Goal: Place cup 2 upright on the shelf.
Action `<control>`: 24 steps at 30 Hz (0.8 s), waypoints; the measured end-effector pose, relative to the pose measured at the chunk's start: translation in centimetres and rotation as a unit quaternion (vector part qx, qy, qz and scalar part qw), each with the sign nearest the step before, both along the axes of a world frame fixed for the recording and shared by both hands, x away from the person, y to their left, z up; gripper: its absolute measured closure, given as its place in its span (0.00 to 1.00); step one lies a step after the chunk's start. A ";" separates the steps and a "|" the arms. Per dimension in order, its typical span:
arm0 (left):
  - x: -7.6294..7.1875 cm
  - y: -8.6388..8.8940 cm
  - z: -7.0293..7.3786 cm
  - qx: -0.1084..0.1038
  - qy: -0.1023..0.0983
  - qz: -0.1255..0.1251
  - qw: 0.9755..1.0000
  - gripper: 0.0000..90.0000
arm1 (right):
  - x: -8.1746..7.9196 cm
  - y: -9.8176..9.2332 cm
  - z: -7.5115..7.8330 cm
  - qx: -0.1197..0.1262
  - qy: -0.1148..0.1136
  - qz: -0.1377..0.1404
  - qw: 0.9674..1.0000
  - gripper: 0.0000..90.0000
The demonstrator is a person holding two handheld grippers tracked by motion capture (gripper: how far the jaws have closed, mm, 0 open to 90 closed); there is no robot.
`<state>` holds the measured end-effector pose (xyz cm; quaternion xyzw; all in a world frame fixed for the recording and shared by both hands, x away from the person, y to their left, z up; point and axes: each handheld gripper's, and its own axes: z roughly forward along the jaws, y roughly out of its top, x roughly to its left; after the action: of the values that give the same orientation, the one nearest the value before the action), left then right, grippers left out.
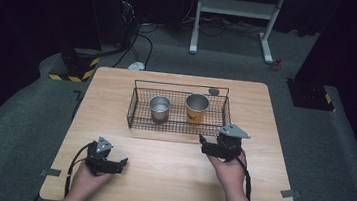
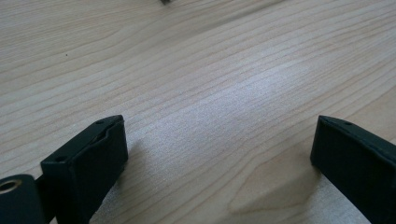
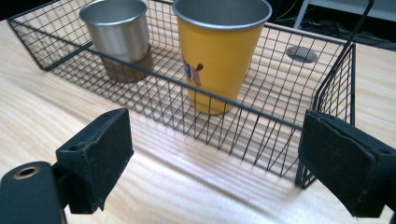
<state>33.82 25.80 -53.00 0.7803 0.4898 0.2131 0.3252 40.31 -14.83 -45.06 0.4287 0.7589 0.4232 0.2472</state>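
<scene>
left gripper [image 1: 122, 164] low over bare table [image 1: 168, 180], near edge, jaws spread, nothing between. right gripper [image 1: 202, 144] jaws spread, empty, just before wire basket [image 1: 177, 126]. inside basket: yellow cup [image 1: 197, 107] right, steel cup [image 1: 159, 108] left, both upright.

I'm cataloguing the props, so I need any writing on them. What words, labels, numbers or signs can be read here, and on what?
No text can be read anywhere.
Yellow cup: a small printed mark on its side in the right gripper view, too small and blurred to read.
Steel cup: plain, no print seen.
Wire basket and table: no markings.
Floor blocks: yellow-black hazard stripes, no lettering.
</scene>
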 end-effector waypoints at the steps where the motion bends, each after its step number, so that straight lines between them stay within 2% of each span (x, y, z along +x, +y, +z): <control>1: 0.0 0.0 0.0 0.000 0.000 0.000 1.000 0.05 | -0.3 -0.1 -0.1 0.000 0.001 0.002 1.000 0.11; 12: 0.0 0.0 0.0 0.000 0.000 0.000 1.000 0.05 | -3.2 -1.3 -1.5 -0.008 0.003 0.008 1.000 0.11; 24: 0.0 0.0 0.0 0.000 0.000 0.000 1.000 0.05 | -5.3 -3.0 -4.2 -0.019 0.030 0.004 0.999 0.11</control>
<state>33.81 25.80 -53.01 0.7802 0.4901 0.2130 0.3251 34.98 -17.88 -49.29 0.4335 0.7755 0.3967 0.2309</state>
